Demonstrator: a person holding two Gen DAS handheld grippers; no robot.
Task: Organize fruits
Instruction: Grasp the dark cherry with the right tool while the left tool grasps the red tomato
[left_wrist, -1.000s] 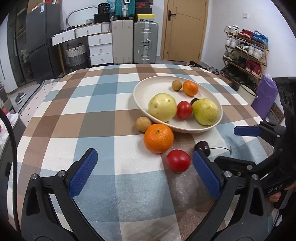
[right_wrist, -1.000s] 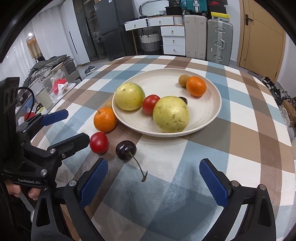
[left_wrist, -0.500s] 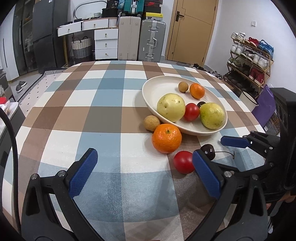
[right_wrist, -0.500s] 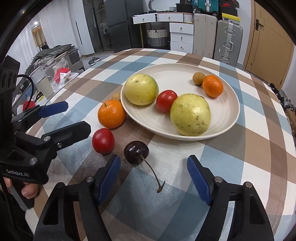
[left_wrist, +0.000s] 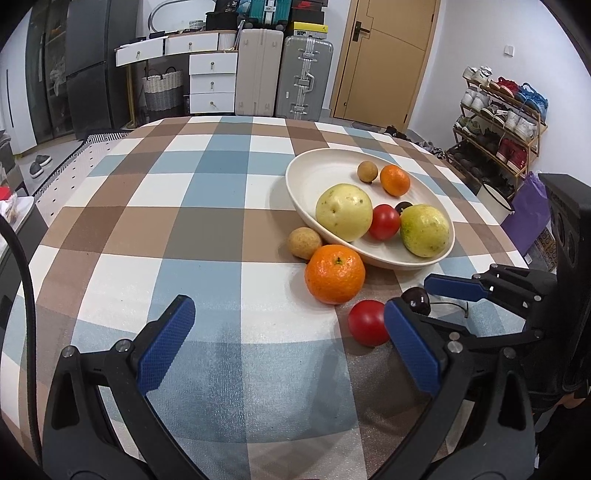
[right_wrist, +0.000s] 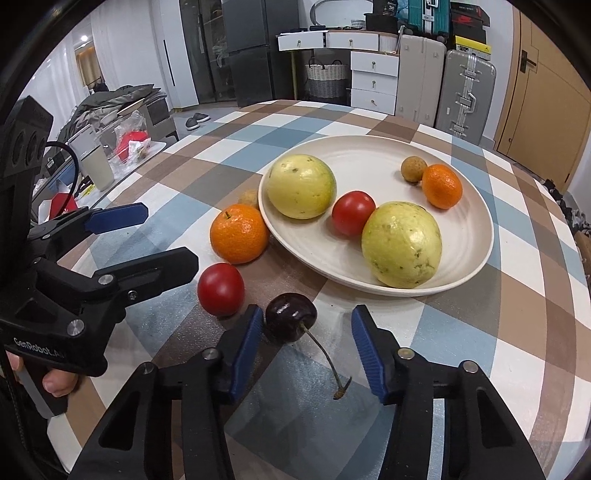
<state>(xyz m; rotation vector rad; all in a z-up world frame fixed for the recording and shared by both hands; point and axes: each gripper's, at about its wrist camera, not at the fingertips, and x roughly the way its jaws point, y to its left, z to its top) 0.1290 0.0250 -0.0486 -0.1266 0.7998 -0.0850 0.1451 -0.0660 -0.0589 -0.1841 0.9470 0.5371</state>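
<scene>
On the left we hold the left hand-held gripper (left_wrist: 286, 349) wide open over the checked counter (left_wrist: 207, 206). It has nothing in it.

Next we see a small brown fruit (left_wrist: 304, 242) and a big orange (left_wrist: 335, 273) on the counter, just beside the white bowl (right_wrist: 476, 258). A red tomato (right_wrist: 221, 289) sits near the orange.

Then comes the dark cherry (right_wrist: 291, 317) with its long stem. Our right hand-held gripper (right_wrist: 306, 343) is partly open around it. The left blue pad (right_wrist: 247, 345) is just beside the cherry, maybe touching it. The right pad is apart from it.

In the bowl we see two yellow-green fruits (right_wrist: 402, 244), a tomato, a small orange (right_wrist: 441, 186) and a small brown fruit.
</scene>
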